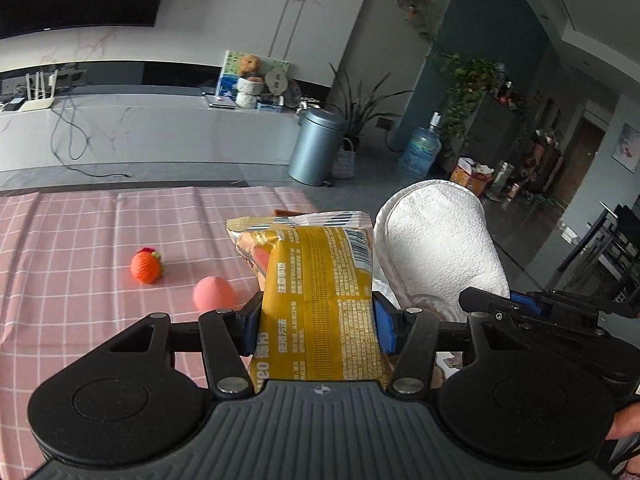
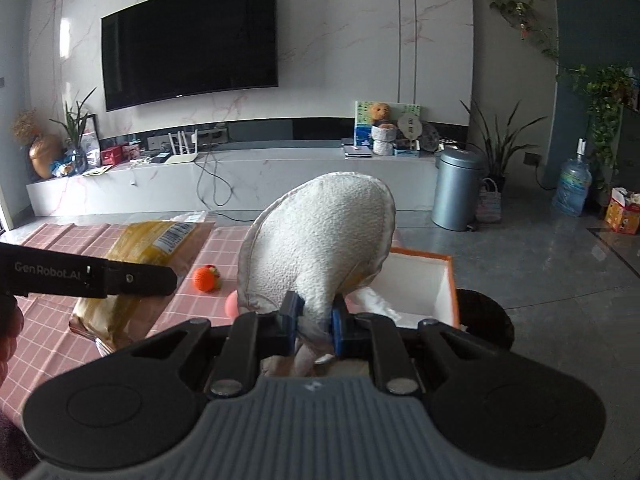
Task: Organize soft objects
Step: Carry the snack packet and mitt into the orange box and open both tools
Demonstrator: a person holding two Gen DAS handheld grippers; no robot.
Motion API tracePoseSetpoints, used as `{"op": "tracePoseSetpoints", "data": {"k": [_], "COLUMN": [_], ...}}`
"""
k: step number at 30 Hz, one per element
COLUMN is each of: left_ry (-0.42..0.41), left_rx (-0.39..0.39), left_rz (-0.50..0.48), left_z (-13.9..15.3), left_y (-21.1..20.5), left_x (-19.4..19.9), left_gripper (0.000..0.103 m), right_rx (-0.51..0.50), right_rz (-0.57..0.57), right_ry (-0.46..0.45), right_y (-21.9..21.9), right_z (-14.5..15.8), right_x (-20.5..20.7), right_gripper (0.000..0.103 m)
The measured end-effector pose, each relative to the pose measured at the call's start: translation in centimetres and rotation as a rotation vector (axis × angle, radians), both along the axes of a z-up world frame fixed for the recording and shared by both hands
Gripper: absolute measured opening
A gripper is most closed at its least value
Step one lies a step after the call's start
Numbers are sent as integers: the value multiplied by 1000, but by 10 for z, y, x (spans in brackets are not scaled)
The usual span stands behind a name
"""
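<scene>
Blue finger pads (image 1: 250,326) on my left gripper (image 1: 316,324) are pressing both sides of a yellow snack packet (image 1: 320,292), so its jaws are standing about halfway apart and gripping the packet upright above the pink checked tablecloth (image 1: 80,240). On my right gripper (image 2: 315,322) the jaws are sitting nearly together, and I am seeing them pinching the lower edge of a white terry slipper (image 2: 316,240), whose rounded toe is pointing up and away from me. Just past the left gripper's left pad, a pink ball (image 1: 213,293) is lying on the cloth, and a little further off an orange knitted toy (image 1: 147,266) with a red and green top is resting apart from it. In the right wrist view I am also seeing a white box with an orange rim (image 2: 420,280) sitting just behind and to the right of the slipper, open at the top. Beyond the table edge, a grey lidded bin (image 2: 456,188) is standing on the floor near a long pale cabinet (image 2: 240,180), with a dark television (image 2: 188,40) hanging on the marble wall above.
</scene>
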State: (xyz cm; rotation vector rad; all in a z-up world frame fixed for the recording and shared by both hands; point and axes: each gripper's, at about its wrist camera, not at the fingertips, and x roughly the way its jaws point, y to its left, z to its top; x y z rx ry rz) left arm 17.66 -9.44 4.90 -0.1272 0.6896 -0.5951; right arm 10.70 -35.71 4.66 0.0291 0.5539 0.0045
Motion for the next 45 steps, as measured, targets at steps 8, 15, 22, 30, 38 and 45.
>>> {"op": "tracePoseSetpoints", "data": {"k": [8,15,22,30,38,45], "left_ry": [33,95,85,116,163,216], "left_rx": [47,120,197,194,214,273], "left_rz": [-120,-164,-188,-193,-215,-215], "left_z": [-4,-27,-42,-44,-58,-81], "left_y": [-60,-97,-101,-103,-125,-142], "left_x": [52,69,66,63,53,57], "left_gripper": [62,62,62,62,62,63], "right_rx": [-17,-54,-83,-91,-143,-137], "right_rz": [-97,-28,50,40,43,55], "right_ry": [77,197,372,357,267,268], "right_y": [-54,-45,-31,-36,-44,-46], "right_z": [-22,-54,-102,-100,-78,-80], "right_x": [35,76,95,89,68,61], "right_gripper": [15,16,19,43,49,50]}}
